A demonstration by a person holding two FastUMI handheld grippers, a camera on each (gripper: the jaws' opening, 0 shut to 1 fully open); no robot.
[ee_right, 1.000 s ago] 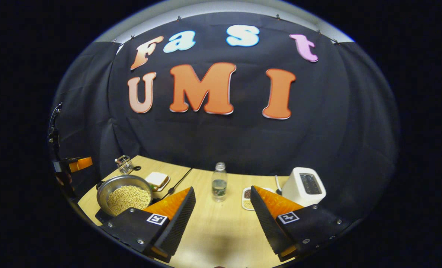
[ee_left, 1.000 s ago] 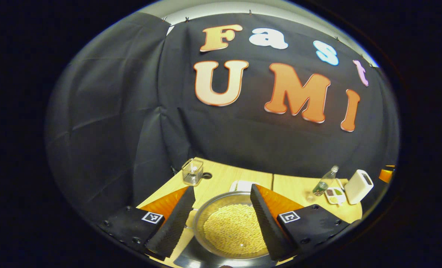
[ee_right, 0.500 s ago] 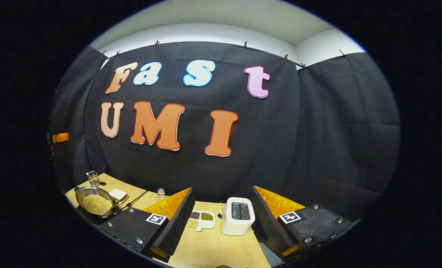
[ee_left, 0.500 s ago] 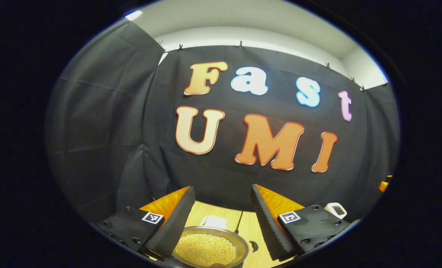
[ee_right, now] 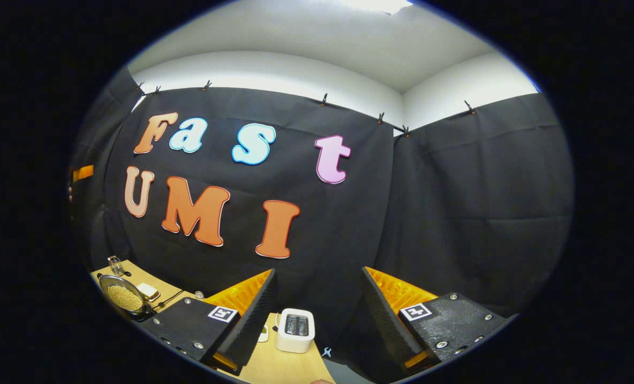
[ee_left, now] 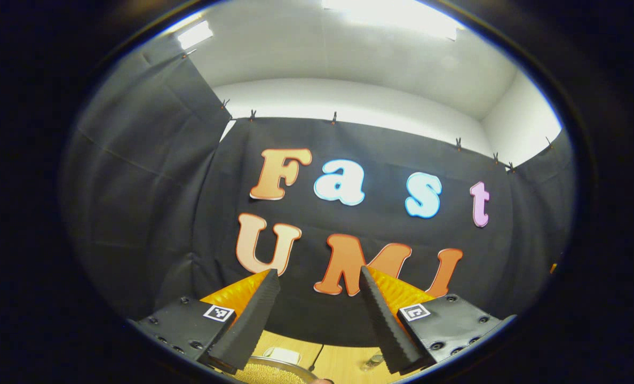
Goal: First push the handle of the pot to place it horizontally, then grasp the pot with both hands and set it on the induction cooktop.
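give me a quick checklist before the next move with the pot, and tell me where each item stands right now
1. Left tool open, nothing between its fingers: ok.
2. Right tool open, nothing between its fingers: ok.
3. Pot of yellow grains upright on a dark base on the table: ok.
4. That base is the induction cooktop: cannot tell.
5. Pot handle horizontal: cannot tell, too small.
6. Tools aimed at the pot: not ok, both point up at the booth wall; the toaster lies ahead of the right one.

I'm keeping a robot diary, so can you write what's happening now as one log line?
left tongs: open, empty | right tongs: open, empty | pot: full of grains, on table, untouched | toaster: near right tongs
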